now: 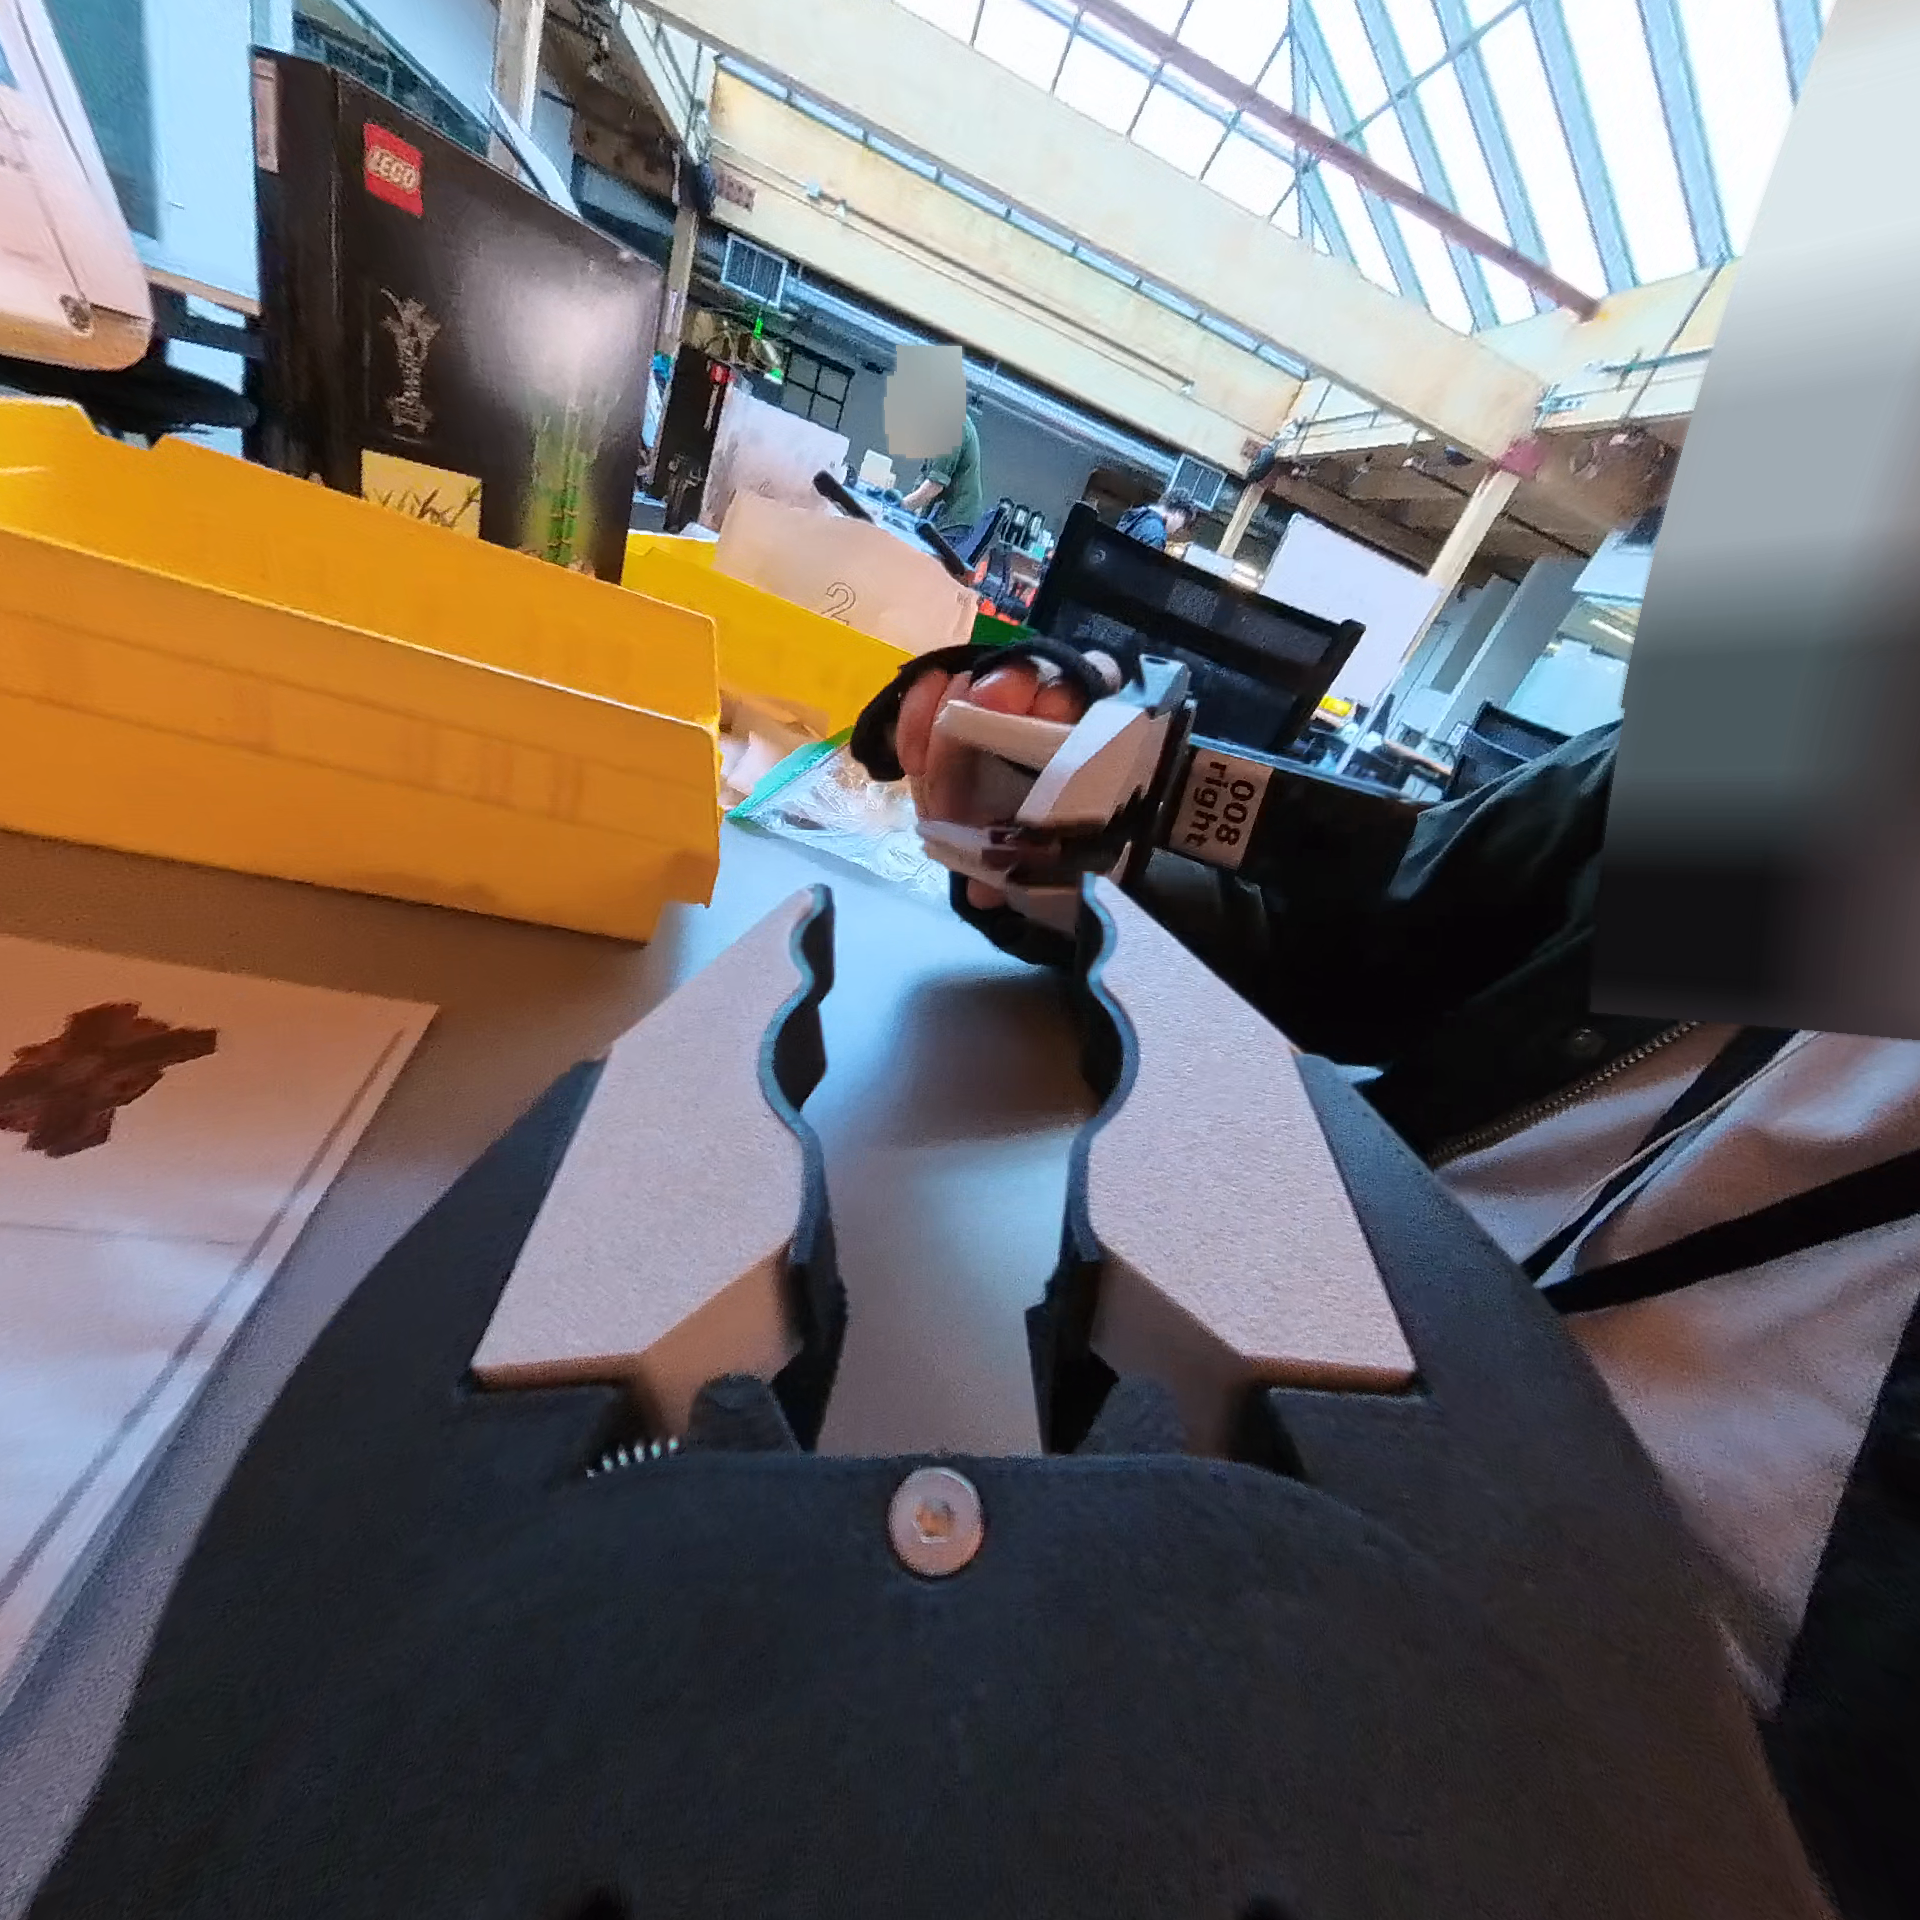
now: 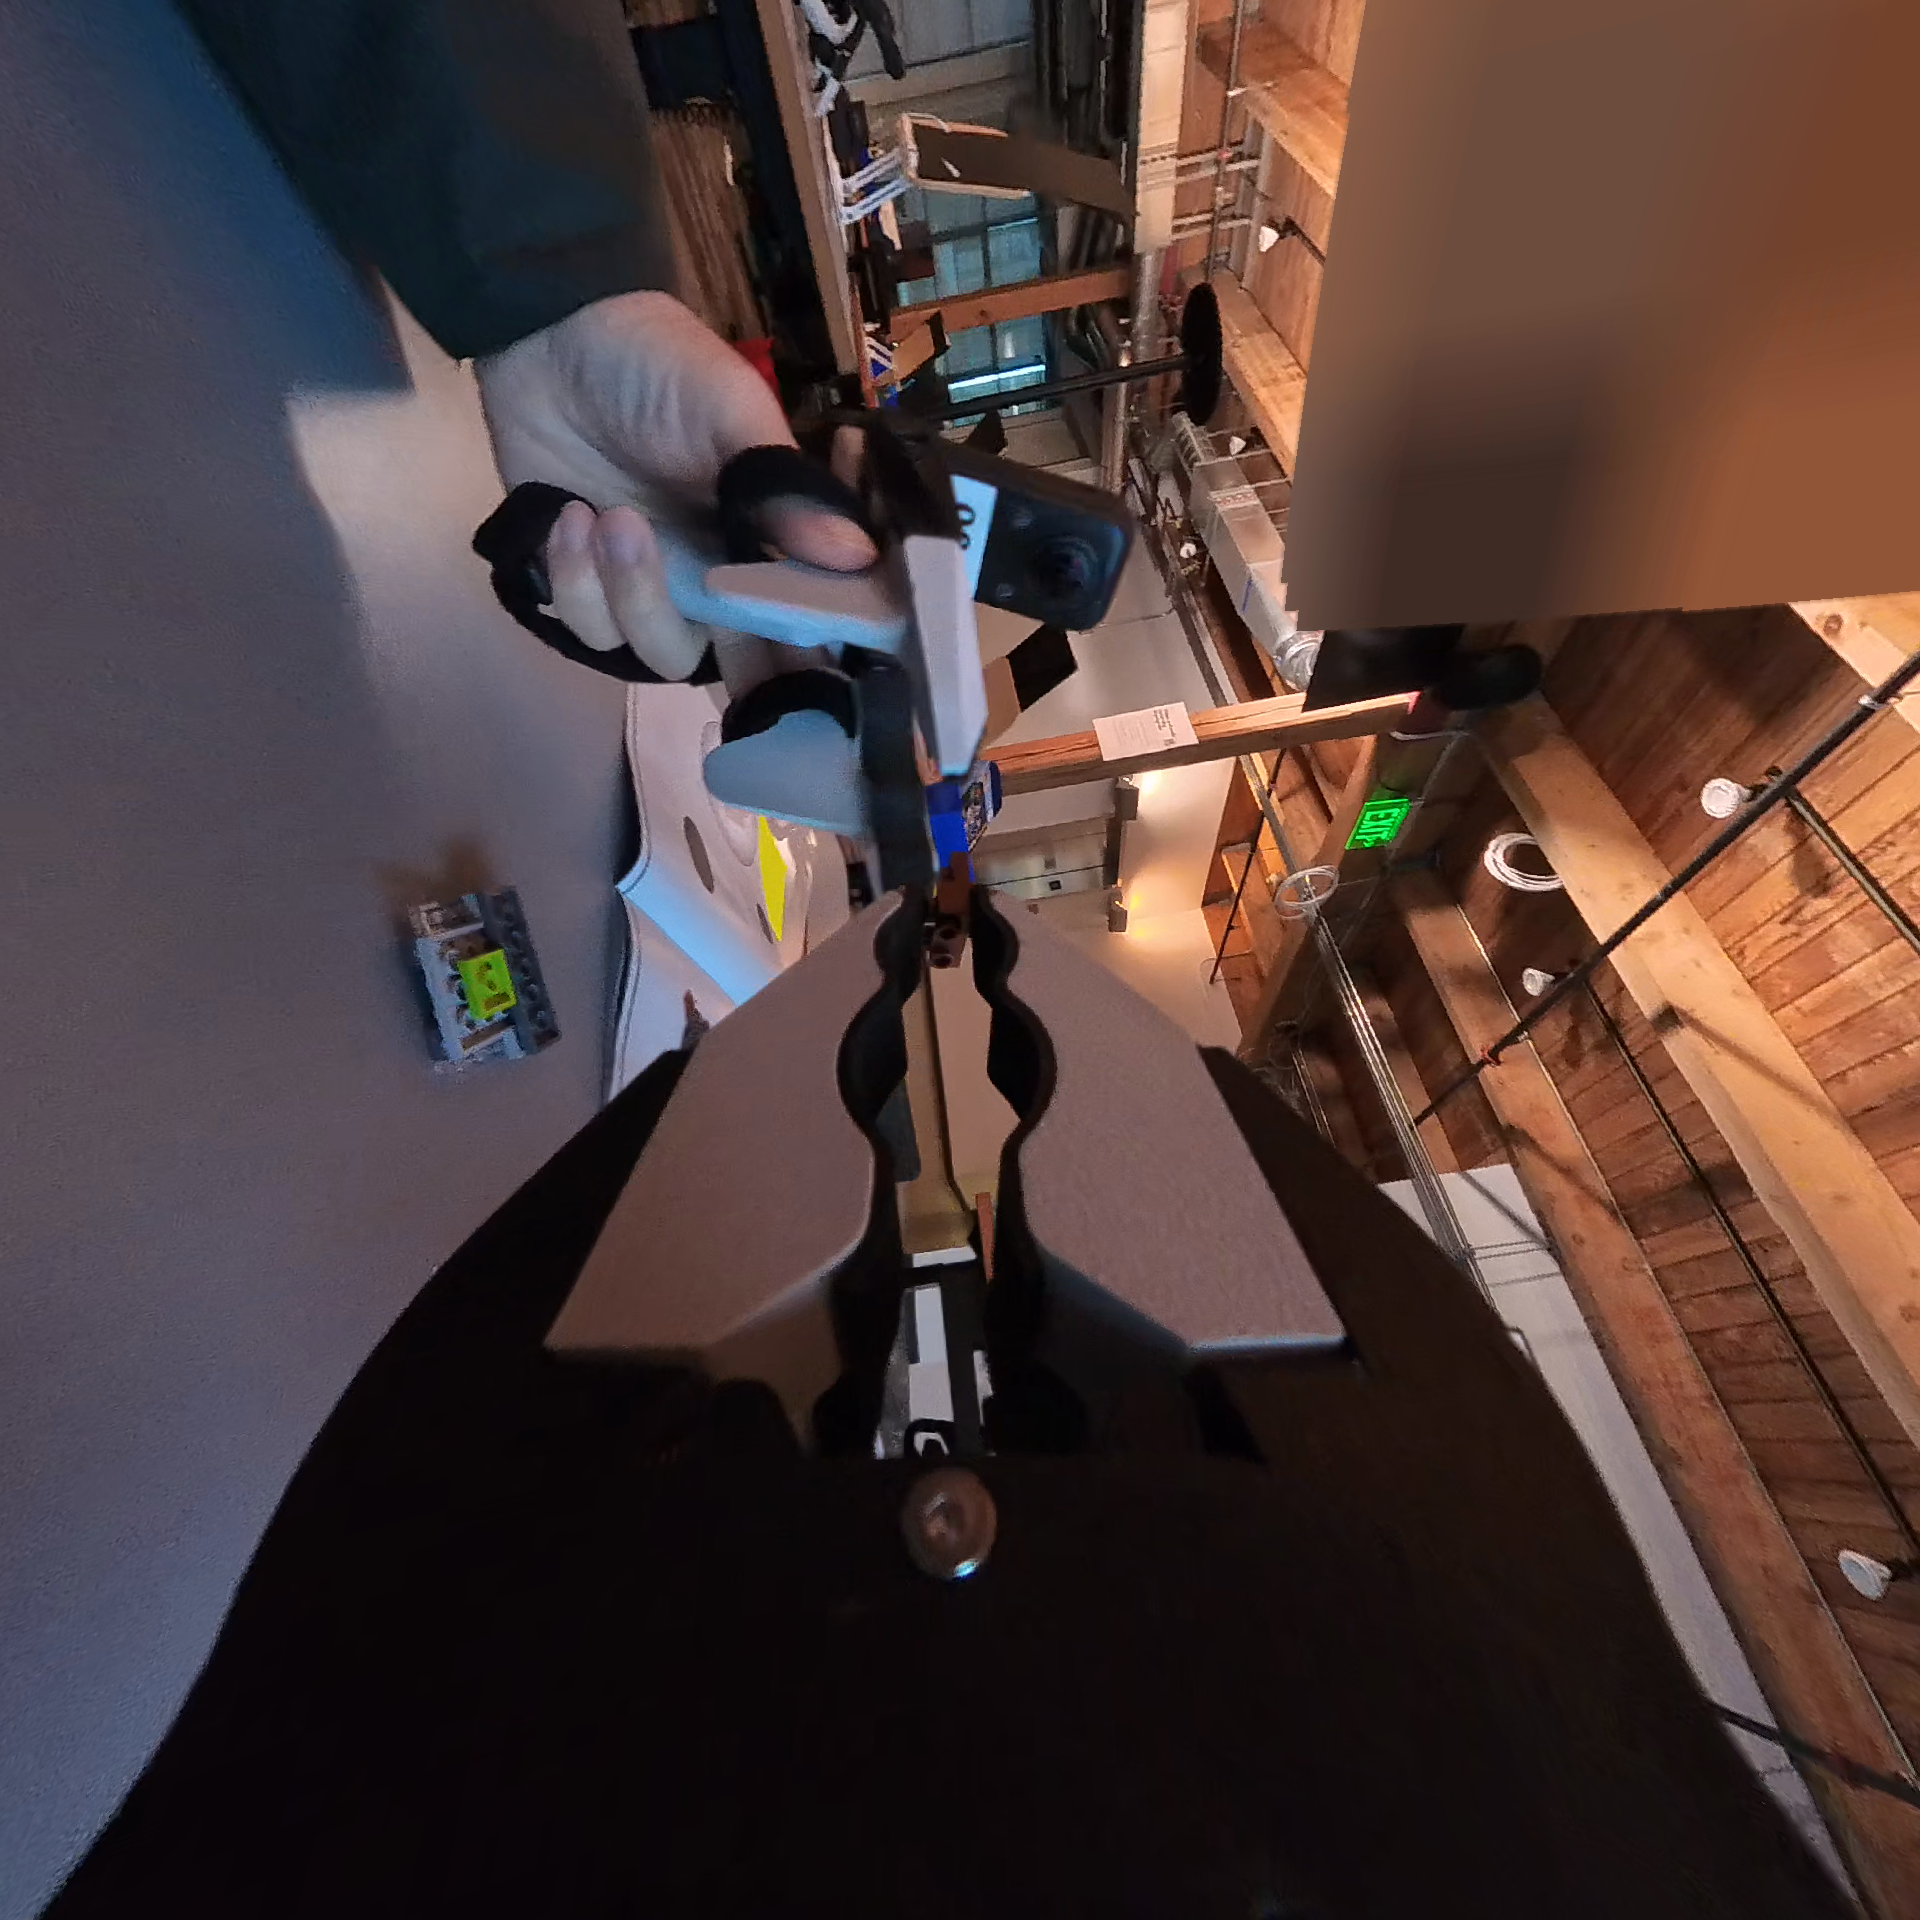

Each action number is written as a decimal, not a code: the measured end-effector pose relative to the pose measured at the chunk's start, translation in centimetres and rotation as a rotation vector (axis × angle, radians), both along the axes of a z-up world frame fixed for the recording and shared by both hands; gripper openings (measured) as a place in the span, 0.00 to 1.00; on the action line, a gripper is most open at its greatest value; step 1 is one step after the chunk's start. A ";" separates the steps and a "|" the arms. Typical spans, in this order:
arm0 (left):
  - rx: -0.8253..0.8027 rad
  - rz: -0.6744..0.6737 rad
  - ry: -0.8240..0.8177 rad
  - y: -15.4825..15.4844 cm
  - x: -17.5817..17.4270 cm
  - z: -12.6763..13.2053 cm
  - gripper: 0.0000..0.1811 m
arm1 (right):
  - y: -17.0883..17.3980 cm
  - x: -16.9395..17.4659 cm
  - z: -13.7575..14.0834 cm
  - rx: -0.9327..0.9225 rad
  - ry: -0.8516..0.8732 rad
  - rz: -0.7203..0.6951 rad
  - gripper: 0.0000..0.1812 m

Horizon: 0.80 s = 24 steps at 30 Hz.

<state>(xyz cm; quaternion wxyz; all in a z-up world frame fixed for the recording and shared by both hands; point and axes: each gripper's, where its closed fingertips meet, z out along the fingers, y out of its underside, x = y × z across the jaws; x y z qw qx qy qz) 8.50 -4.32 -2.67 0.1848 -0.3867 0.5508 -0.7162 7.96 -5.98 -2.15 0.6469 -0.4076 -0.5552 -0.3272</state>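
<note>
The grey table (image 1: 940, 1049) is carrying everything, with two yellow bins (image 1: 343, 717) stacked along its far left and a dark printed box (image 1: 457, 343) standing upright behind them; a white instruction sheet (image 1: 156, 1174) is lying at the near left edge, and a clear plastic bag (image 1: 831, 800) is resting beyond the bins. The left gripper (image 1: 954, 914) is hovering low over bare tabletop, its jaws standing well apart and holding nothing; the right gripper (image 2: 948, 925) is turned on its side, its jaws drawn nearly together and pinching a small brown brick (image 2: 948, 920) at the very tips. A small grey block assembly with a lime-green part (image 2: 480, 982) is sitting on the table, well apart from both tools. The person's hand (image 2: 644, 457) is working the left gripper's handle. The likely risk — the brick is being held only at the extreme tips, so a slight twist or easing of the squeeze could let it rotate or drop; the sideways tilt is adding to that.
</note>
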 end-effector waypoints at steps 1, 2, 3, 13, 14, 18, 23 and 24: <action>0.013 -0.003 -0.001 -0.4 0.0 0.0 0.23 | 0.1 -0.1 -0.2 -0.008 -0.004 -0.001 0.04; 0.037 -0.009 0.001 -0.9 0.0 -0.2 0.22 | 0.2 -0.3 -0.5 -0.016 -0.007 0.002 0.04; 0.061 -0.014 0.005 -1.4 0.1 -0.4 0.20 | 0.2 -0.4 -0.7 -0.027 -0.010 0.010 0.04; 0.250 0.057 -0.057 -2.3 0.5 -1.2 0.08 | 1.0 0.3 -0.2 -0.054 0.108 -0.007 0.19; 0.276 0.065 -0.070 -2.4 0.4 -1.2 0.08 | 0.9 0.2 -0.3 -0.067 0.105 0.002 0.21; 0.218 0.029 -0.040 -2.6 0.4 -1.2 0.08 | 0.6 -0.3 -1.8 -0.103 0.012 0.009 0.04; 0.299 0.102 0.143 0.8 1.1 -4.5 0.33 | 1.8 11.4 4.4 0.066 0.352 -0.418 0.03; 0.363 0.146 0.162 2.0 1.2 -5.3 0.33 | 1.8 15.5 4.5 0.018 0.497 -0.542 0.03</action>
